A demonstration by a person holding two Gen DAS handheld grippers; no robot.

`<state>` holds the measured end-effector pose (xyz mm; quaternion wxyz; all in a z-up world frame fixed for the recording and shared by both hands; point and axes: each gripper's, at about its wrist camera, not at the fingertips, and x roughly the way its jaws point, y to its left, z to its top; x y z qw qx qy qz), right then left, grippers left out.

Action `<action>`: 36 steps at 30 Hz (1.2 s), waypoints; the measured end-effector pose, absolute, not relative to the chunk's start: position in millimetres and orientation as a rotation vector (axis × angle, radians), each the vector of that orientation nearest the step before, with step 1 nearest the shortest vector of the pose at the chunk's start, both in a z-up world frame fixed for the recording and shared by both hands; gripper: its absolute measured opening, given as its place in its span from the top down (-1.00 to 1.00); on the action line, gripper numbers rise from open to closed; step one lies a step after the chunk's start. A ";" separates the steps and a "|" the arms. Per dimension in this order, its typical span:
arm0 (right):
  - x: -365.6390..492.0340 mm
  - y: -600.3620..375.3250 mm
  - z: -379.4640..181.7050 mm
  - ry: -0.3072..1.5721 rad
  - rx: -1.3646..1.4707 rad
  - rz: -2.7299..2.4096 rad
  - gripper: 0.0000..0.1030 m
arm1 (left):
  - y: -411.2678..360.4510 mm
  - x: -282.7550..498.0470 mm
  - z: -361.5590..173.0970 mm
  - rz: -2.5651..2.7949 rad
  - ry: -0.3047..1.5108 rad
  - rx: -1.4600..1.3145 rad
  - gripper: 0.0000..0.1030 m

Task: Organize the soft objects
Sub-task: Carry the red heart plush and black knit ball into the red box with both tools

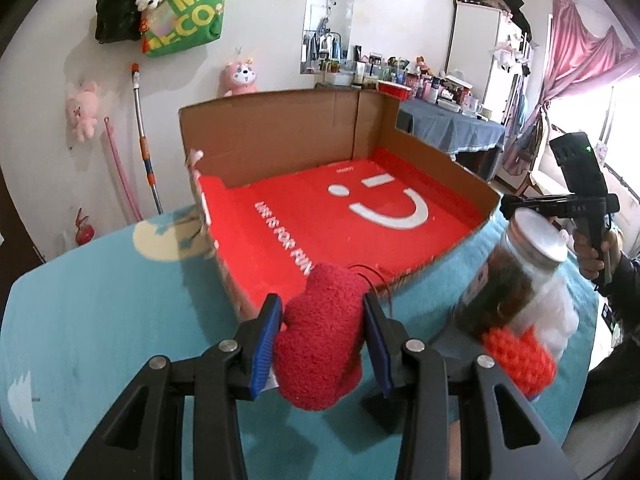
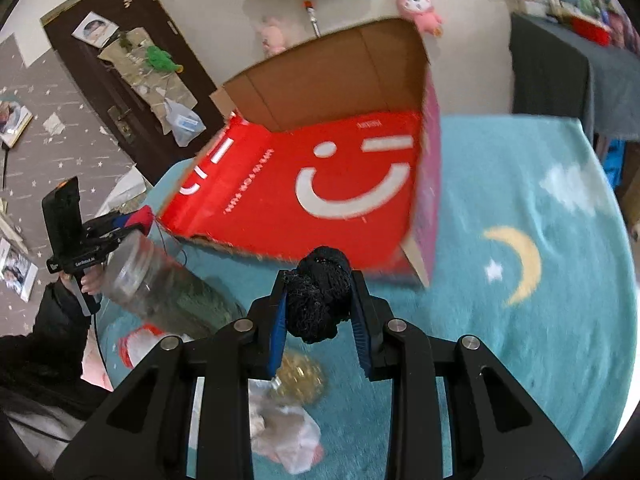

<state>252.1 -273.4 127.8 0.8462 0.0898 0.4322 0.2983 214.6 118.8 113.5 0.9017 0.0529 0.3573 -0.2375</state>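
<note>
Box [image 1: 288,148] w/ red smiley floor sits straight ahead of both tongs, open top, low near edge facing them; that's the relation the drop turns on. Left tongs [image 1: 324,320] clamp a fuzzy red sock [image 1: 324,336], its long axis running roughly along the fingers, front end poking just over the box's near rim, so this hand looks nearer to a release. Right tongs [image 2: 318,302] are closed on a black wool bundle [image 2: 318,296], short and lumpy, no clear long axis; box rim is just fwd of it, view is blurred so exact gap can't be told. Both held above the blue table [image 2: 520,340], pointing fwd and slightly down. Jar [image 1: 516,276] stands between the two hands, near left tongs' right side. Judgement: short fwd push, then open over the red floor.
</note>
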 end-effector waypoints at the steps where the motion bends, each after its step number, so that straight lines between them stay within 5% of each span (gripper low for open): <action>1: 255.6 -269.0 133.5 0.900 0.175 0.631 0.48 | 115.7 219.8 115.6 -0.479 0.743 0.105 0.16; 20: 367.6 -168.1 133.2 1.007 -0.240 0.357 0.48 | 57.0 327.5 111.2 -0.188 0.912 0.187 0.15; 36: 462.4 -152.6 90.9 1.147 -0.322 0.179 0.48 | 43.0 412.5 75.7 -0.060 1.011 0.223 0.10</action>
